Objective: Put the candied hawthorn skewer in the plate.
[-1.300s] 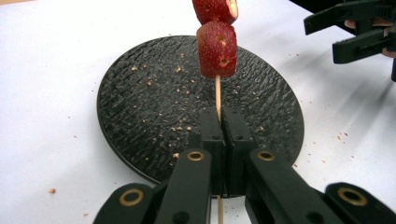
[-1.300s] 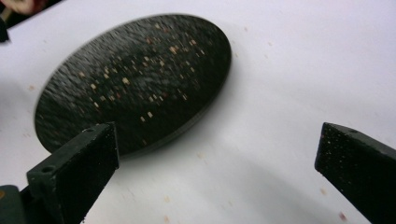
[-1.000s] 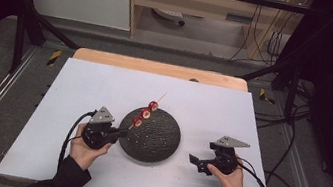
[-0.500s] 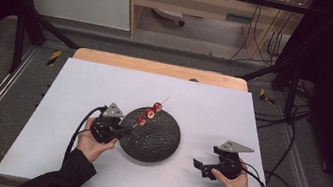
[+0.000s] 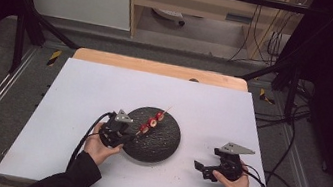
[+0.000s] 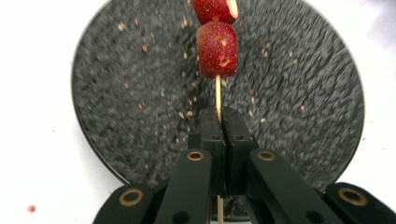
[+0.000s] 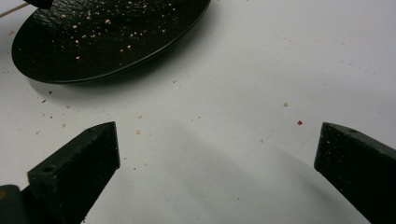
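Observation:
A thin wooden skewer [image 6: 217,94] carries red fruit pieces [image 6: 217,48] and is held over a round black plate [image 5: 163,141]. My left gripper [image 6: 218,122] is shut on the skewer's bare lower end, at the plate's left rim [image 5: 118,130]. In the high view the fruit pieces [image 5: 151,121] point up and to the right over the plate. My right gripper [image 5: 204,170] rests on the white table right of the plate, jaws wide open with nothing between them [image 7: 217,154]. The black plate [image 7: 107,32] lies ahead and to the left in the right gripper view.
Crumbs and red specks dot the plate and the white tabletop [image 5: 94,87] around it. A wooden strip [image 5: 158,67] runs along the table's far edge. Cables [image 5: 291,159] trail off the right side. Black frame posts stand at both back corners.
My left gripper has moved right with the skewer, bringing the fruit further over the plate. My right gripper has drifted slightly right and toward the person.

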`<state>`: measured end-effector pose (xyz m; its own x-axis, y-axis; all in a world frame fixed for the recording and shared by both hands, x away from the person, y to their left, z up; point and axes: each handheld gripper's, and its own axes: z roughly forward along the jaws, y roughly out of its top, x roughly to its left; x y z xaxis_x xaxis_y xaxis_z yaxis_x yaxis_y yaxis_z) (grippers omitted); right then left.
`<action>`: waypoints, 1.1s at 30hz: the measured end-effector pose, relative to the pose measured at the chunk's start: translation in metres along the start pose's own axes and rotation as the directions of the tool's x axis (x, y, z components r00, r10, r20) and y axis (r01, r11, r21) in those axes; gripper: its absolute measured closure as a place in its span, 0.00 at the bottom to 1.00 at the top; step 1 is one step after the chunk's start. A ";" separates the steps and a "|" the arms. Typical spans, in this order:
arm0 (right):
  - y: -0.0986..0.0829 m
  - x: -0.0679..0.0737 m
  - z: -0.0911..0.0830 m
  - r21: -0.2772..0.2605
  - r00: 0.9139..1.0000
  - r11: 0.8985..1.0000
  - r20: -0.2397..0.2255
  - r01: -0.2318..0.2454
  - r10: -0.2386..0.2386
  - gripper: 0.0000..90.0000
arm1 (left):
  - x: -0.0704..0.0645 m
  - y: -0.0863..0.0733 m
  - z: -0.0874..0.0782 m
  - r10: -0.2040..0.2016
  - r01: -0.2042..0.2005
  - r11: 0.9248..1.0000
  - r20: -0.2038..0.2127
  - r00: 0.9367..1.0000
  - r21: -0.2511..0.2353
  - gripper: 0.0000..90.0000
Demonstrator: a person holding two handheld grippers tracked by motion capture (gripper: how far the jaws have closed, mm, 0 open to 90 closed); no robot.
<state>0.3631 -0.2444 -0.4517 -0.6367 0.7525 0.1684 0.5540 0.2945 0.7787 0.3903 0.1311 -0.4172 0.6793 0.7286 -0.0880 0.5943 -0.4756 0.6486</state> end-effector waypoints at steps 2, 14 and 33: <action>0.000 0.000 0.000 0.002 1.000 1.000 -0.002 0.001 -0.001 0.01 | -0.001 0.000 0.003 -0.008 0.008 1.000 0.003 1.000 0.022 0.98; -0.001 -0.001 -0.001 -0.001 1.000 1.000 0.001 -0.009 0.009 0.01 | -0.005 0.000 0.011 -0.005 0.007 0.998 -0.025 1.000 0.055 0.98; -0.001 -0.001 -0.002 0.006 1.000 1.000 0.010 -0.007 0.007 0.01 | 0.010 -0.008 -0.026 0.034 -0.033 0.998 0.007 0.999 -0.056 0.66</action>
<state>0.3622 -0.2464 -0.4520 -0.6273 0.7605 0.1679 0.5618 0.2926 0.7738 0.3814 0.1546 -0.4038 0.7020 0.7086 -0.0717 0.5464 -0.4713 0.6923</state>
